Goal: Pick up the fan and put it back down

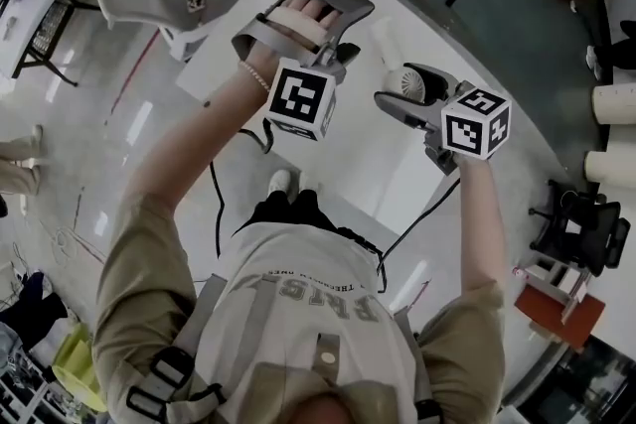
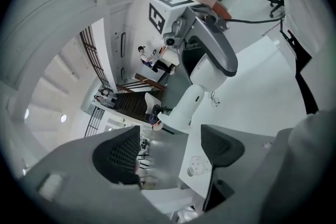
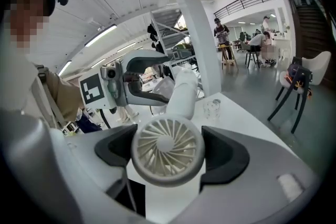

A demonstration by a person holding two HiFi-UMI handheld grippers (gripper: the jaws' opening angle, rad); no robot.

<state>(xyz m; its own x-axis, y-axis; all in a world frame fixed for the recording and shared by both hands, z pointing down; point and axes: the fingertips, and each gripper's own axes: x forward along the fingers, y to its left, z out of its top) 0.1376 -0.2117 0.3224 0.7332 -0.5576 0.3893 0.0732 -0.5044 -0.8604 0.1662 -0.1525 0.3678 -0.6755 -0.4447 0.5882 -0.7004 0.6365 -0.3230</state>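
– Right tool (image 1: pixel 415 94) is clamped on the round head of the white handheld fan (image 1: pixel 386 43). From my head camera, the fan's handle sticks out away from me over the white bench (image 1: pixel 328 154). My left tool (image 1: pixel 328 15) is raised just beside it and is not touching the fan.

– Is the left one carrying anything?

– No. In the left gripper view, my left tool (image 2: pixel 170 149) has its jaws wide apart with nothing between them, only bench (image 2: pixel 252 92) beyond. Across from it, my right tool (image 2: pixel 212 42) carries the fan (image 2: pixel 191 94) with the handle slanting down. It looks clear of the bench, so I judge the lift is done and only the setting down is left.

– And the grip itself?

– In the right gripper view, my right tool (image 3: pixel 169 159) has one jaw on each side of the grille, and both pads are against the rim. The fan (image 3: pixel 184 89) points forward over the bench (image 3: pixel 241 118).

– How would you put it down well?

– I'd keep the squeeze even, since a round rim could roll out of flat pads. I'd lower it slowly over a bare patch of bench and let the handle touch first, then the head. I'd open the jaws only once the fan lies at rest, and I'd keep my left tool out of its path.
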